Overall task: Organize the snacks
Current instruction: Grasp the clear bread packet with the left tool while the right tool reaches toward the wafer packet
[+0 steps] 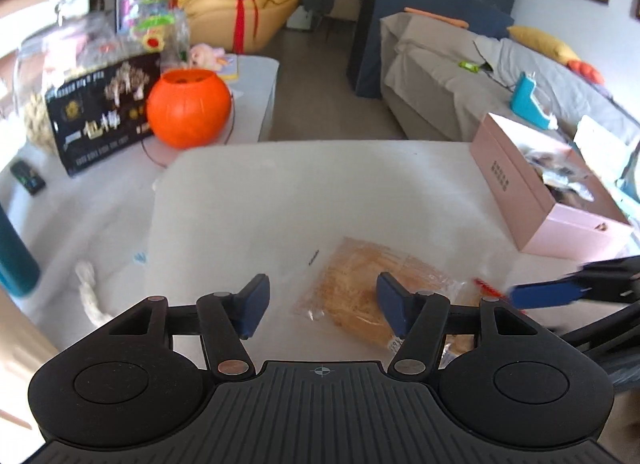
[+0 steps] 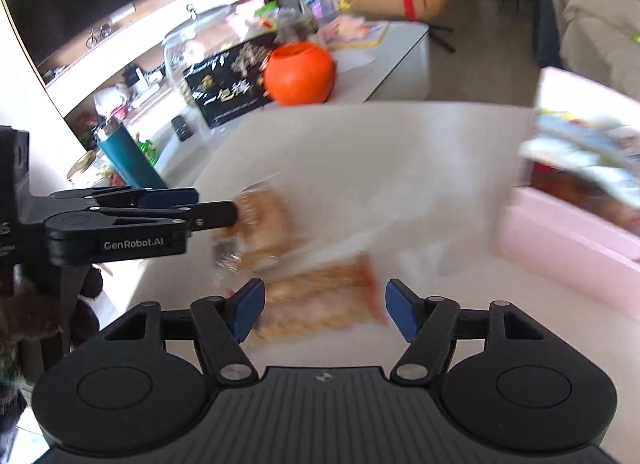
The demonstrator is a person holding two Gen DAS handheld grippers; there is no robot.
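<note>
Two pairs of tongs work over a white table (image 1: 320, 192) scattered with packaged snacks. The left tongs (image 1: 320, 304) stand spread above a clear-wrapped pastry (image 1: 360, 284), with one blue pad over the wrapper and nothing pinched between them. The right tongs (image 2: 324, 310) are likewise spread, hovering over a second wrapped snack with a red edge (image 2: 320, 296), which lies just beside the first on the table; motion blur softens that view, and whether the pads touch the wrapper cannot be told. A pink box (image 1: 552, 204), open and already holding assorted packets, sits at the table's right side, well apart from both snacks. Beyond the table, an orange pumpkin bucket (image 1: 188, 106) stands next to a black printed box (image 1: 100, 116).
</note>
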